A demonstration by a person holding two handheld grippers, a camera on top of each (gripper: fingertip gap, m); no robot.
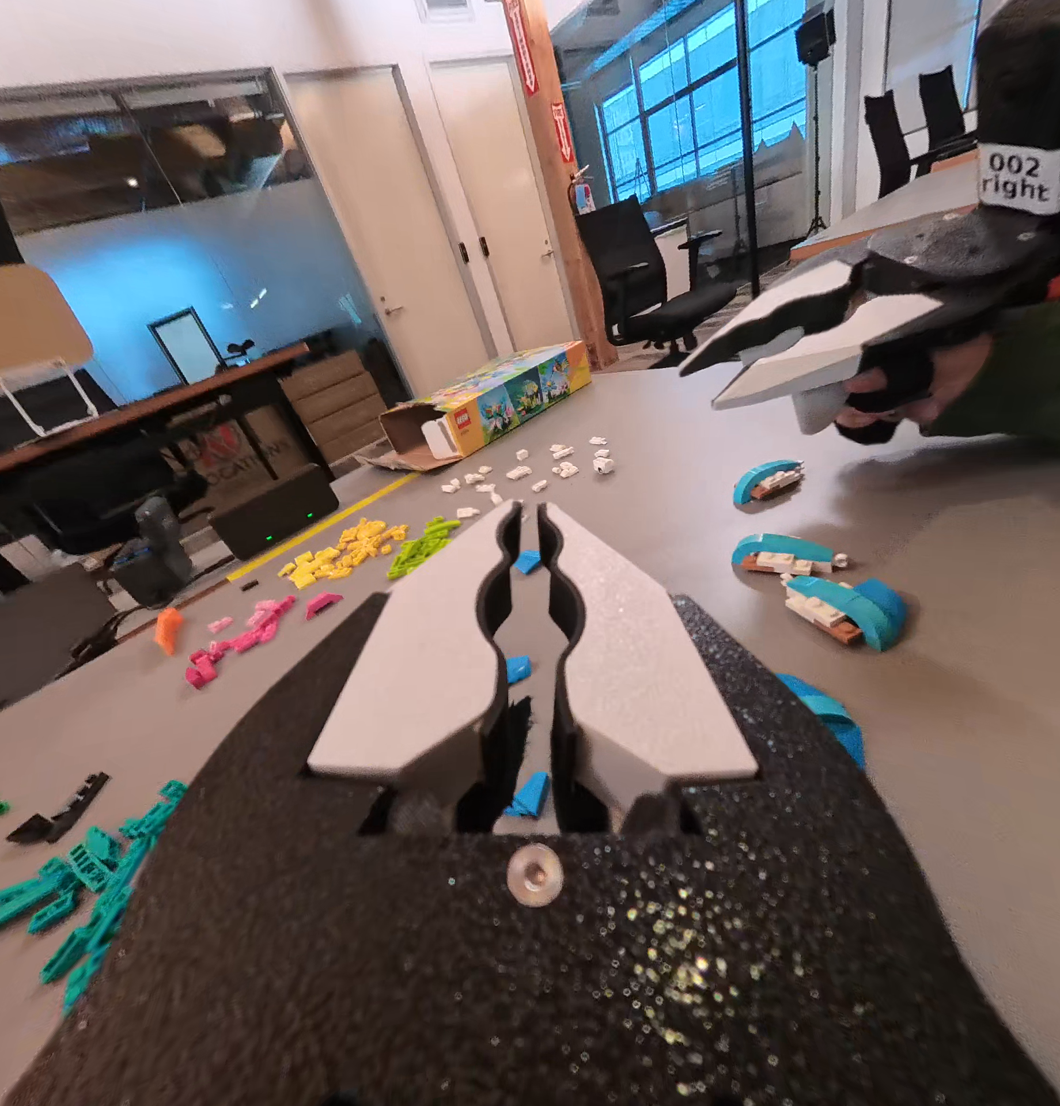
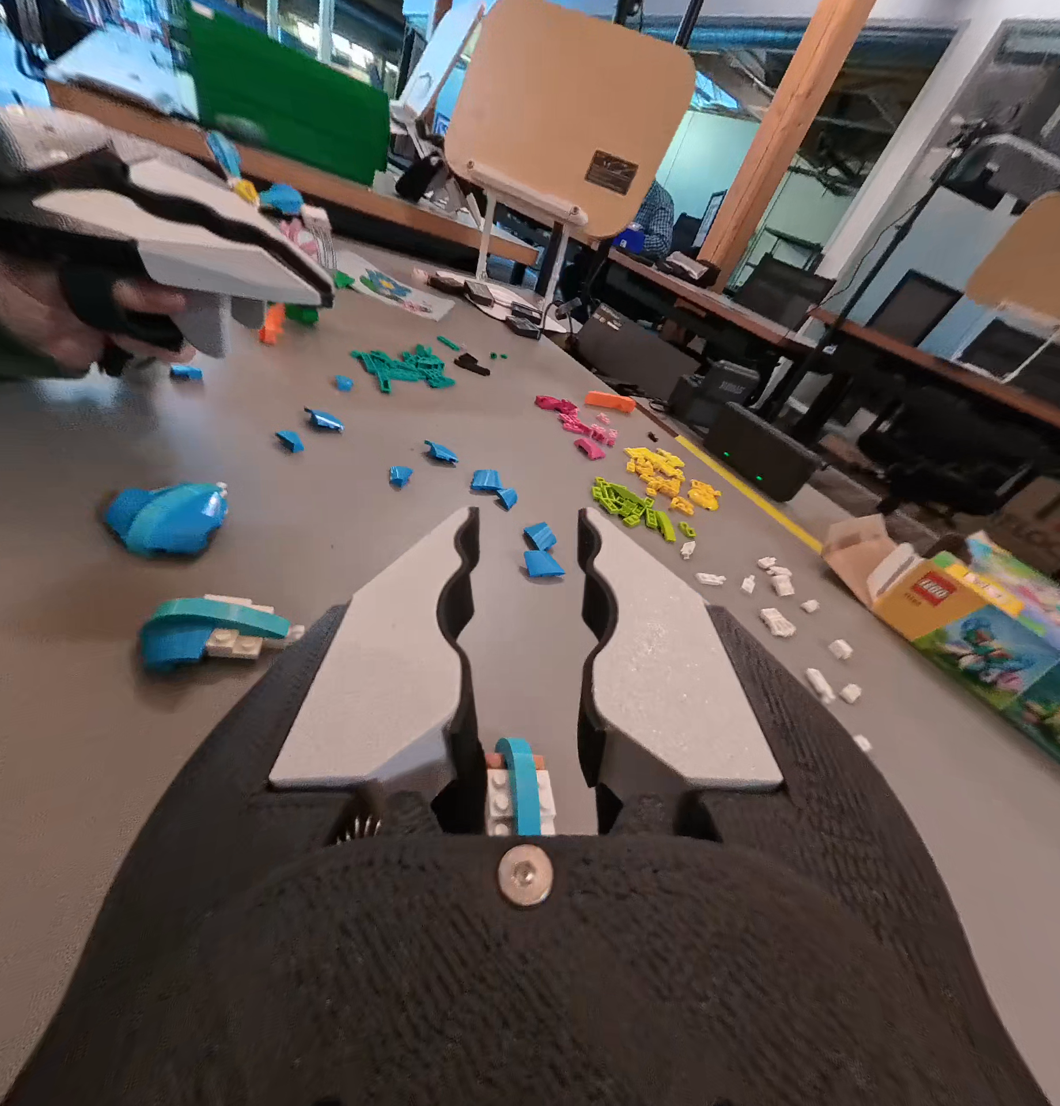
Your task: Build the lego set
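My left gripper (image 1: 530,509) is shut with nothing between its tips. It hovers low over the grey table (image 1: 665,431), above loose blue sloped pieces (image 1: 526,561). It also shows in the right wrist view (image 2: 324,292), held above the table at the far left. My right gripper (image 2: 526,514) is open and empty, with two blue pieces (image 2: 542,550) on the table seen between its fingers. It also shows in the left wrist view (image 1: 704,386), raised above the table. Small builds of teal arches on white and brown bricks (image 1: 785,553) lie near it. One such build (image 2: 518,790) lies under its base.
Sorted brick piles lie on the table: yellow (image 1: 348,550), lime (image 1: 420,547), pink (image 1: 240,640), white (image 1: 533,467), teal green (image 1: 79,868). An open toy box (image 1: 497,401) lies at the far edge. A blue rounded build (image 2: 162,517) sits at the left. Desks and chairs stand beyond. The left gripper's tips are roughly 15 centimetres from the right gripper's.
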